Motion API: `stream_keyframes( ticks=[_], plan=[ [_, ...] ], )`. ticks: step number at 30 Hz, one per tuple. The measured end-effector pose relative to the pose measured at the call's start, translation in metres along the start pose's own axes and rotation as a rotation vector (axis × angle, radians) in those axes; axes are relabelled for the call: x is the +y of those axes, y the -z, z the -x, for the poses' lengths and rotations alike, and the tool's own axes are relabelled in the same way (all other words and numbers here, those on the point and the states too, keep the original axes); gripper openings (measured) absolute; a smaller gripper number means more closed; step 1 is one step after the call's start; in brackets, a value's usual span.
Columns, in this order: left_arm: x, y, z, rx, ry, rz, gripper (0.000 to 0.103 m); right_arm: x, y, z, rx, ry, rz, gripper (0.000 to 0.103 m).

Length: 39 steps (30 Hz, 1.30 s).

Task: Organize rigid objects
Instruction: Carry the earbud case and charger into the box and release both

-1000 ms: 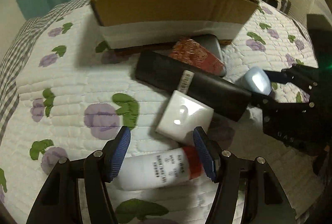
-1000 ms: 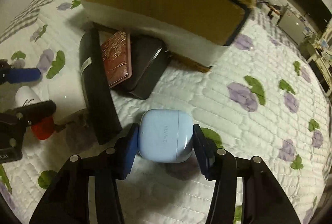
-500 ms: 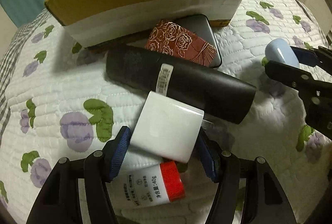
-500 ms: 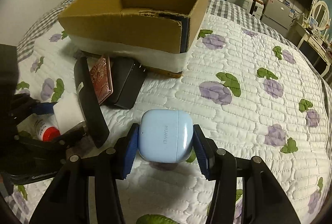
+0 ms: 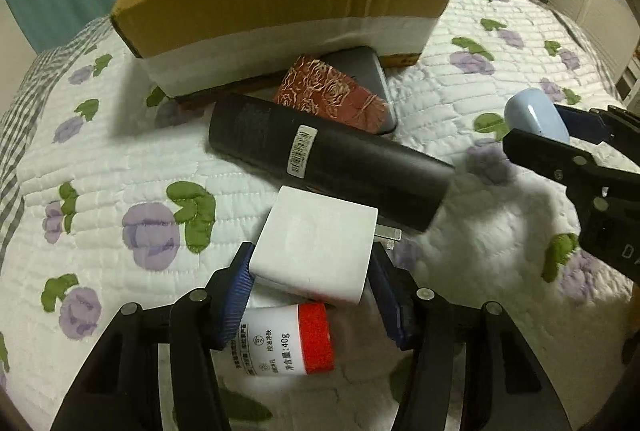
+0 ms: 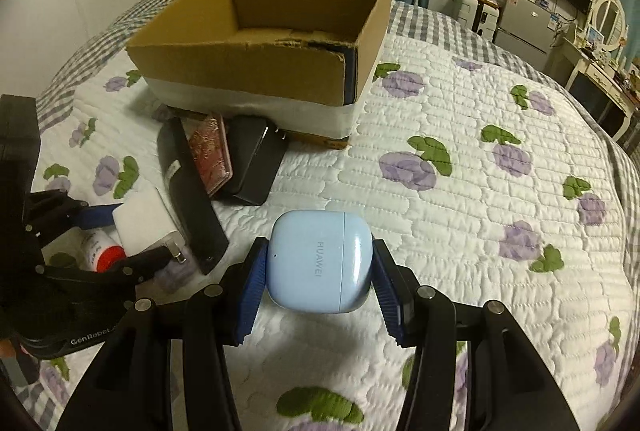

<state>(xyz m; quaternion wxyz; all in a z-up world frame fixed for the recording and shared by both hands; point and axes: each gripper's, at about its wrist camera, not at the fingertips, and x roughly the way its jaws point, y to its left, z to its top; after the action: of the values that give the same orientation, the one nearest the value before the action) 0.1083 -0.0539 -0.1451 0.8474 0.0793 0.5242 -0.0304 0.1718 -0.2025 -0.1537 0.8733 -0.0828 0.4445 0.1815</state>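
So both grabs are done now: a second ago the left hand-held gripper [image 5: 312,285] was still open short of the white charger [image 5: 316,251], now its pads are clamped on it, just in front of the cardboard box [image 6: 280,43]. The right hand-held gripper [image 6: 318,289] has the blue earbud case [image 6: 318,263] pinched and lifted off the bed, higher and farther back from the box than before. Box looks empty, so I'd guess drop-offs come next.
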Motion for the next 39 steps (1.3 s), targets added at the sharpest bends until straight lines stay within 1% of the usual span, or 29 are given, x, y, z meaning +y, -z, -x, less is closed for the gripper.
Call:
stream_keyframes(
  ticks=[6, 9, 13, 17, 21, 27, 30, 32, 39],
  plan=[
    [-0.009, 0.007, 0.035, -0.062, 0.033, -0.016, 0.056, 0.009, 0.007, 0.029, -0.019, 0.001, -0.02, 0.05],
    [-0.01, 0.009, 0.054, -0.091, 0.035, -0.015, 0.056, 0.012, 0.01, 0.045, -0.034, -0.002, -0.044, 0.05],
    [-0.003, 0.001, 0.076, -0.14, 0.023, 0.011, 0.056, 0.021, 0.007, 0.07, -0.061, 0.011, -0.045, 0.05],
    [0.013, -0.009, 0.106, -0.2, -0.028, 0.089, 0.056, 0.031, -0.004, 0.1, -0.103, 0.044, -0.023, 0.05],
    [0.028, -0.022, 0.131, -0.258, -0.039, 0.13, 0.056, 0.037, -0.021, 0.129, -0.145, 0.097, -0.012, 0.05],
    [0.041, -0.051, 0.158, -0.339, -0.043, 0.124, 0.056, 0.041, -0.053, 0.156, -0.202, 0.104, -0.004, 0.05],
    [0.045, -0.071, 0.164, -0.378, -0.049, 0.11, 0.056, 0.041, -0.073, 0.159, -0.227, 0.111, 0.014, 0.05],
    [0.047, -0.087, 0.16, -0.392, -0.055, 0.102, 0.056, 0.038, -0.088, 0.157, -0.24, 0.105, 0.02, 0.05],
    [0.056, -0.137, 0.118, -0.372, -0.073, 0.08, 0.056, 0.021, -0.141, 0.128, -0.274, 0.092, 0.018, 0.05]
  ],
)
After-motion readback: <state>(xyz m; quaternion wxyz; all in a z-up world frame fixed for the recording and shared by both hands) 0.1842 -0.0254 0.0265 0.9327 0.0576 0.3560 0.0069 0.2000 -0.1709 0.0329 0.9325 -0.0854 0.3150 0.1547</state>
